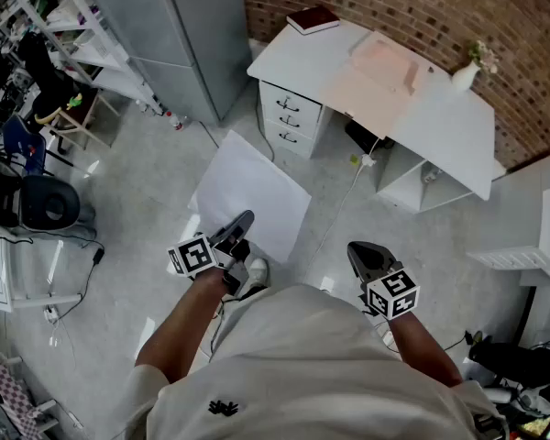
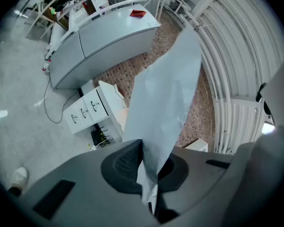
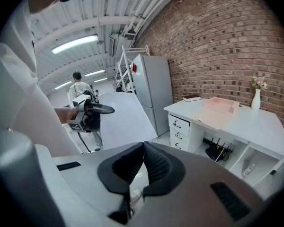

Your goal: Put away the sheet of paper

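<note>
- Slippage: the left gripper (image 1: 242, 220) pinches only one edge of the sheet of paper (image 1: 249, 193), which is held in the air (desk (image 1: 440, 117) well apart); a jolt could free it.
- Creasing: the right gripper (image 1: 361, 253), pressed together and empty, lends no support.

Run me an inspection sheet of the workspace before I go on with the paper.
Surface: white desk, top mostly bare, drawers shut.
Job's things: sheet of paper, off the floor, held by one edge.
Clutter: dark red book, pink tray and vase on the desk.
Grippers: left gripper shut on the sheet; right gripper shut, empty.
Cables: thin cable runs across the floor from under the desk.
Surroundings: brick wall, grey cabinet, white shelving.
</note>
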{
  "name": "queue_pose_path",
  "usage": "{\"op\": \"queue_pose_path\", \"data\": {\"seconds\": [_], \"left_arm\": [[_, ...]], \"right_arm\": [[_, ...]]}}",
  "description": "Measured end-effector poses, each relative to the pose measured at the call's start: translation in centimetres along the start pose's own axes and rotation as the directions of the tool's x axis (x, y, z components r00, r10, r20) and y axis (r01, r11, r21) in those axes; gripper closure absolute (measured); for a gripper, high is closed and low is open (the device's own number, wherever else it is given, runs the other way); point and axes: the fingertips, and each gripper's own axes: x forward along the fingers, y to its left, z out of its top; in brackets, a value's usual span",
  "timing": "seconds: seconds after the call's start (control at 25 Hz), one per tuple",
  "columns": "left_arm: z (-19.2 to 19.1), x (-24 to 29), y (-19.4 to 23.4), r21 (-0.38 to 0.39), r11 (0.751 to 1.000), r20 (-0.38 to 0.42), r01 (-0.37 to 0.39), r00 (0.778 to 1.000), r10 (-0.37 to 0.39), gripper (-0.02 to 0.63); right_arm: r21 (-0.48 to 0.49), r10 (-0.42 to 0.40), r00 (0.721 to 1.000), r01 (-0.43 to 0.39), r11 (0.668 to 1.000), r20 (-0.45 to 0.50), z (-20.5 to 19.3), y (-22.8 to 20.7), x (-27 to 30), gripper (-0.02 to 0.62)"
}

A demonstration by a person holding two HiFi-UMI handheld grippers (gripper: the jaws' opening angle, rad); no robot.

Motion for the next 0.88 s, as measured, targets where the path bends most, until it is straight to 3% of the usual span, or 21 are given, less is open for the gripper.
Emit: {"op": "queue_pose_path", "data": {"seconds": [0.12,0.24,0.4,0.6,0.8,0.88], "left_arm": [[-4.7,2.9,-4.3,-0.121,0.991,0.06,0.049,0.997,-0.042,0.583],[-9.2,6.6,-7.2,-0.095,0.993,0.042,0.071,0.997,-0.067,0.583],[-13.5,9.3,-11.1,-0.142,0.984,0.043,0.104,0.994,-0.099,0.583],[-15.9,10.8,-13.2,-0.113,0.989,0.036,0.098,0.995,-0.094,0.583],[-15.6,13.7,-13.6,-0.097,0.991,0.014,0.091,0.996,-0.09,0.583],[-14.7,15.1,-13.5,-0.097,0.99,0.003,0.099,0.995,-0.099,0.583]], "right_arm": [[0.0,0.001,1.0,-0.001,1.0,0.018,-1.7,-3.0,-4.6,0.568],[0.012,-0.023,0.998,0.022,1.0,0.05,-3.8,-6.7,-9.0,0.568],[0.028,-0.046,0.996,0.043,0.999,0.08,-6.6,-9.5,-13.9,0.568],[0.069,-0.056,0.993,0.049,0.996,0.104,-9.0,-12.0,-17.3,0.568],[0.12,-0.074,0.989,0.058,0.991,0.131,-9.7,-14.4,-17.9,0.564],[0.134,-0.081,0.988,0.063,0.989,0.133,-9.2,-15.0,-17.5,0.512]]}}
